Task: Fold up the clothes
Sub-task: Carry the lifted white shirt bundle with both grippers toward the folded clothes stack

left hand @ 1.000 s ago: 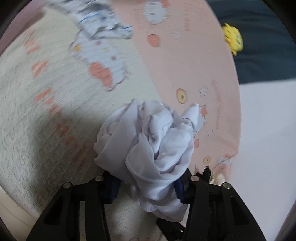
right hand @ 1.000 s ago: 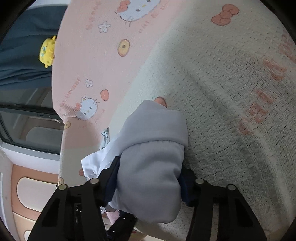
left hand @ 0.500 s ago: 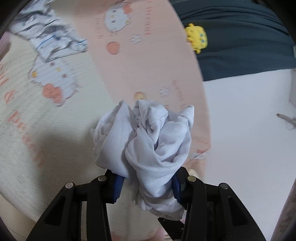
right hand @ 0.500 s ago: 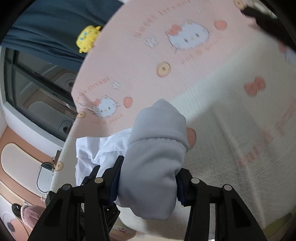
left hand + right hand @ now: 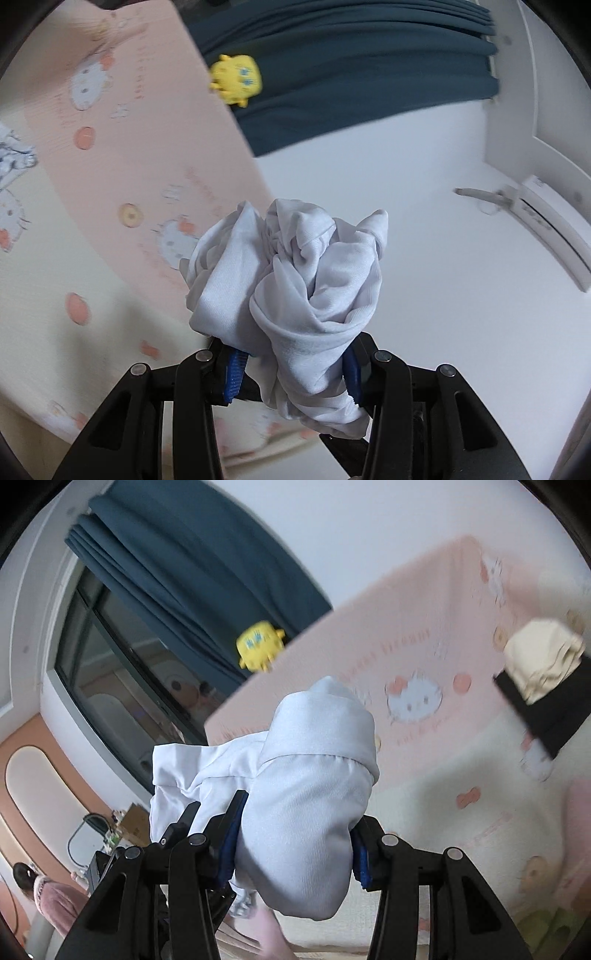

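In the left wrist view my left gripper (image 5: 291,373) is shut on a bunched wad of the white garment (image 5: 295,280), whose folds bulge out ahead of the blue pads (image 5: 233,371). In the right wrist view my right gripper (image 5: 295,845) is shut on another part of the white garment (image 5: 314,794), a smooth rounded fold with a seam across it. More of that cloth hangs off to its left. Both grippers are held high above the pink and cream cartoon-cat blanket (image 5: 122,177), also in the right wrist view as the blanket (image 5: 424,701).
A dark teal curtain (image 5: 351,74) with a yellow plush toy (image 5: 236,79) hangs behind the bed. A striped garment (image 5: 14,162) lies at the left edge. A black garment with a cream one on it (image 5: 543,686) lies on the blanket. A person in pink (image 5: 48,901) stands far left.
Both grippers have risen well above the blanket with the white garment in them and tilted up, so the curtain, wall and window now fill the upper views.
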Motion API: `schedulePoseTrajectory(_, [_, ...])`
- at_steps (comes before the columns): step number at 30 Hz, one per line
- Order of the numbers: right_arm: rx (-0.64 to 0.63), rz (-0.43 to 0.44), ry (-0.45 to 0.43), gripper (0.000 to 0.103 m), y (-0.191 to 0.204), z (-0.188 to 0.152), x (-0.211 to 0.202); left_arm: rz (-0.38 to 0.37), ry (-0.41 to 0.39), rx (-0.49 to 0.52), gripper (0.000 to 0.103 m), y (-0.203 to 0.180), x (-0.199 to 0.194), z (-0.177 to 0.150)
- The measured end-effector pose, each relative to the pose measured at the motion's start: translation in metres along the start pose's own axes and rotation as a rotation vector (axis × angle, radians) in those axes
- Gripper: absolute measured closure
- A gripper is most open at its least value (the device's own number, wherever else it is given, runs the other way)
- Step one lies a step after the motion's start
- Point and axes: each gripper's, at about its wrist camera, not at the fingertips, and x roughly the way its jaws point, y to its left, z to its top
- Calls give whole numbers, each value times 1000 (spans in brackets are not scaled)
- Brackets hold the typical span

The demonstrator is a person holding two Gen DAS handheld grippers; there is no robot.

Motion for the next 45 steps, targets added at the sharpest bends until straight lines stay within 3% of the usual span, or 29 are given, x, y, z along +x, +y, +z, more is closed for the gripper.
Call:
schedulePoseTrajectory(7, [-17, -13, -65, 55, 28, 24, -75, -76, 20, 12, 63, -56, 3, -6])
schedulePoseTrajectory(10, [-20, -31, -85, 54, 31, 37, -95, -126, 56, -28, 63, -67, 20, -4])
schedulePoseTrajectory(15, [-18, -91, -137, 53, 22, 61, -107, -148, 128, -32, 63, -83, 59, -4])
schedulePoseTrajectory(21, [36, -85, -155, 53, -18, 99, -103, -156, 168, -25, 63, -92, 107, -13])
schedulePoseTrajectory(33, [32, -242, -155, 53, -114, 190, -93, -192, 319, -98, 63, -77, 263, -47])
schedulePoseTrajectory(39, [-4, -325, -123, 53, -159, 235, -83, -200, 399, -130, 63, -62, 336, -64])
schedulePoseTrajectory(45, [-30, -333, -70, 53, -211, 268, -56, -189, 427, -157, 63, -37, 389, -79])
